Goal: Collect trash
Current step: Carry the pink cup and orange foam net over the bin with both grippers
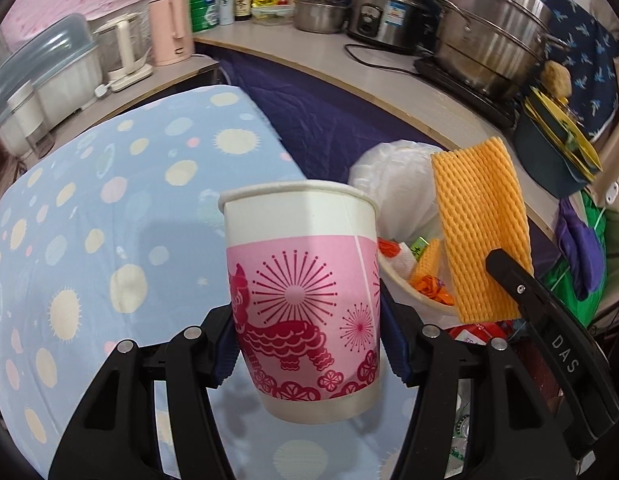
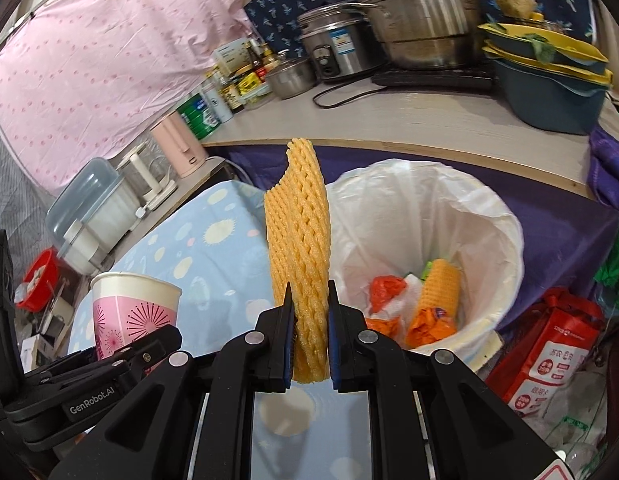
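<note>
My left gripper (image 1: 307,344) is shut on a white and pink paper cup (image 1: 305,280), held upright over the blue dotted cloth (image 1: 109,240). The same cup (image 2: 129,312) shows at the lower left of the right wrist view. My right gripper (image 2: 309,336) is shut on an orange foam fruit net (image 2: 299,256) that stands up between its pads; the net (image 1: 481,228) also appears at the right of the left wrist view. Just beyond and to the right stands a bin with a white liner (image 2: 497,216), holding orange wrappers and another foam net (image 2: 441,284). The bin (image 1: 389,168) sits behind the cup.
A counter (image 2: 389,120) behind the bin carries steel pots (image 2: 421,28), a rice cooker (image 2: 333,52), bottles and a blue basin (image 2: 549,100). A red bag (image 2: 549,352) lies right of the bin. A pink kettle (image 1: 169,28) and a plastic box (image 1: 45,76) stand at the left.
</note>
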